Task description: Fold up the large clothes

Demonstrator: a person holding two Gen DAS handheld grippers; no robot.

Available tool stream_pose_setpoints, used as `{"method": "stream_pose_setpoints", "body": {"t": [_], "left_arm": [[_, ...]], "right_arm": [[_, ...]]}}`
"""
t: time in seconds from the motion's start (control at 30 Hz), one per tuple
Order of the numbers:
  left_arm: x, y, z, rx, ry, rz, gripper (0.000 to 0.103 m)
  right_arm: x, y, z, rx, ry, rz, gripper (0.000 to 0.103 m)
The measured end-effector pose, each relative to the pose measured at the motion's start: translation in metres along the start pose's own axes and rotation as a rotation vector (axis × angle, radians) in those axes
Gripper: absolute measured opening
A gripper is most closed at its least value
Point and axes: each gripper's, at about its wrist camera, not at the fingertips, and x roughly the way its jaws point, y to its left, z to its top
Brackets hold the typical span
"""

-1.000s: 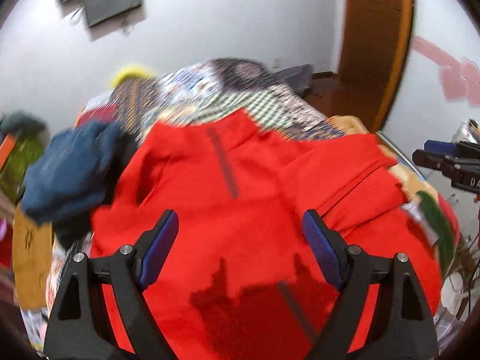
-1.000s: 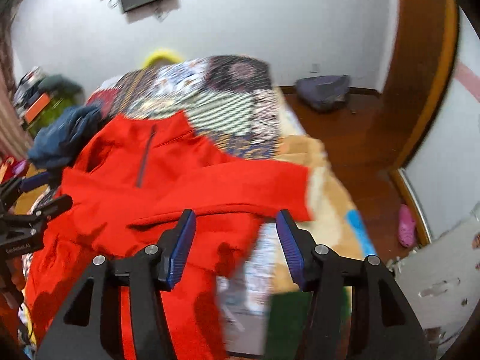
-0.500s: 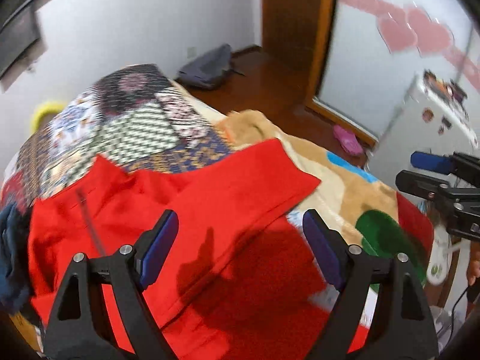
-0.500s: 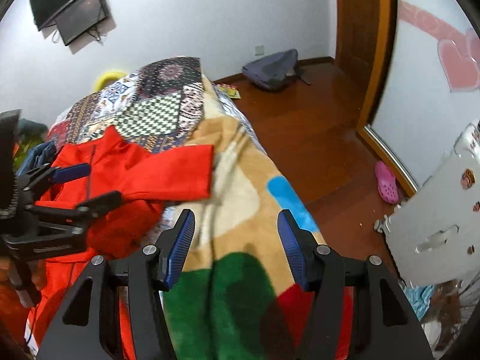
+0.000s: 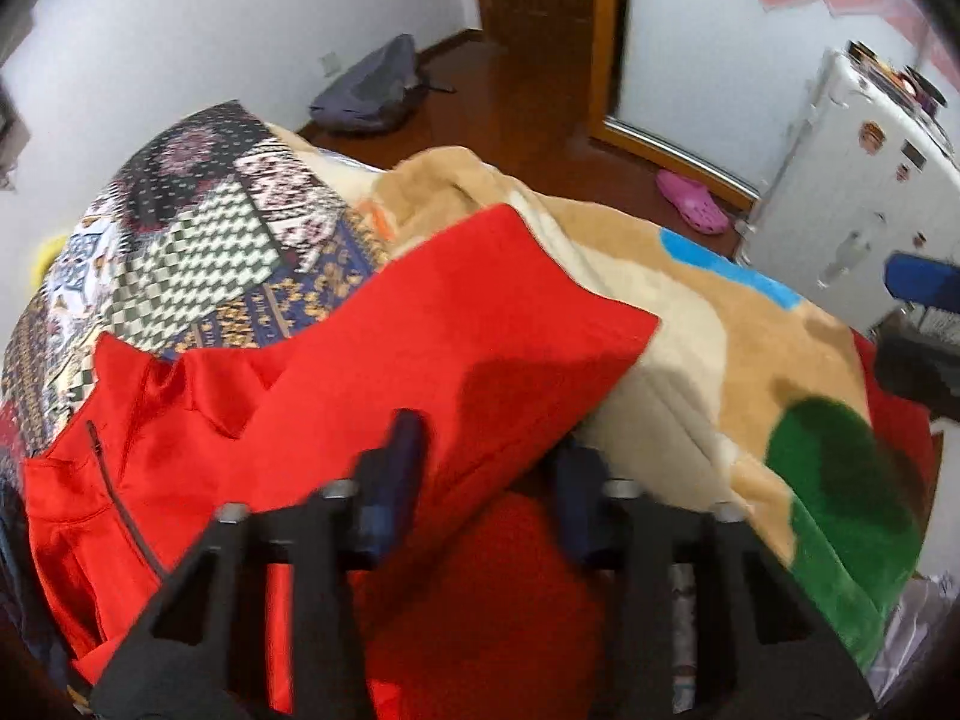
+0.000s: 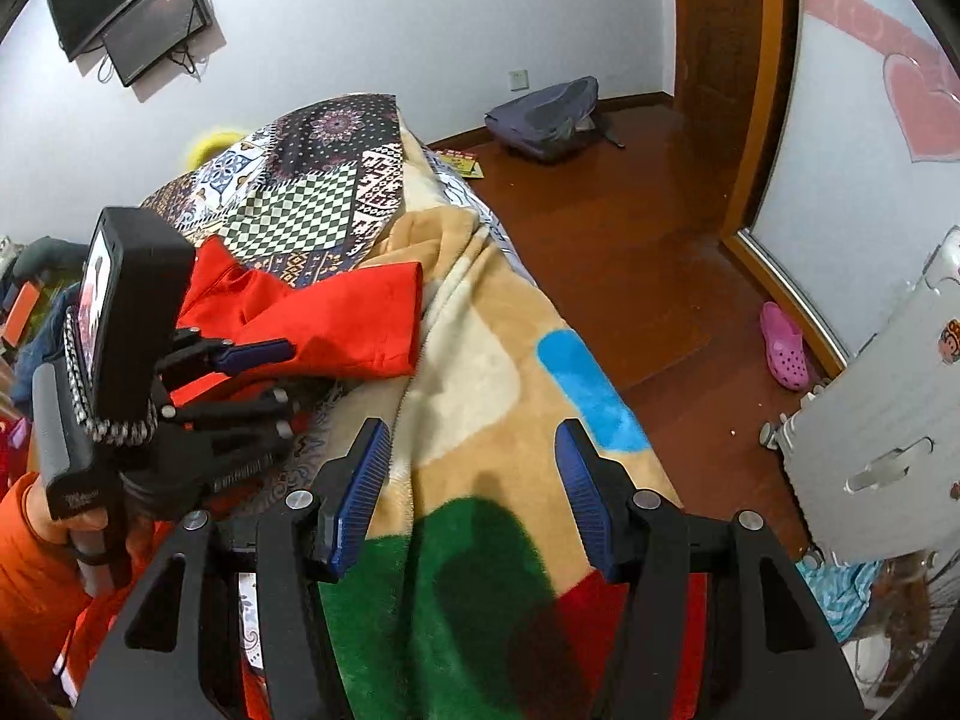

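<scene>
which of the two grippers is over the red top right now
The left gripper: its fingers straddle the sleeve of the red top. The right gripper hangs open over the plush blanket instead.

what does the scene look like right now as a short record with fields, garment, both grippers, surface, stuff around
garment: red zip-neck top, spread on the bed, one sleeve lying out over the fleece blanket
left gripper: low over the sleeve's lower edge, jaws apart, blurred, grasp unclear
right gripper: open, above the blanket, holding nothing
surface: patchwork quilt and multicoloured fleece blanket
floor: grey bag, pink clog
</scene>
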Motion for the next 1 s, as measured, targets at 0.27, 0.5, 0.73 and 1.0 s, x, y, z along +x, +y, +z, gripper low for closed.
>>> {"method": "stream_pose_setpoints", "body": {"t": [0.27,0.5,0.73,1.0], "left_arm": [[-0.059,0.033,0.003,-0.144,-0.185,-0.040,0.002],[-0.121,0.086,-0.008,-0.262,-0.323,-0.006,0.002],[-0.168,0.144,-0.052,-0.365,-0.394,0.102,0.002],[-0.190,0.193,-0.119,-0.453,-0.401,0.241,0.002]], "right_arm": [[0.000,0.010,0.001,-0.029,0.001,0.010,0.054],[-0.003,0.032,0.009,-0.053,-0.015,0.048,0.054],[0.005,0.071,0.022,-0.115,-0.029,0.093,0.054],[0.054,0.115,0.016,-0.191,0.076,0.098,0.054]]}}
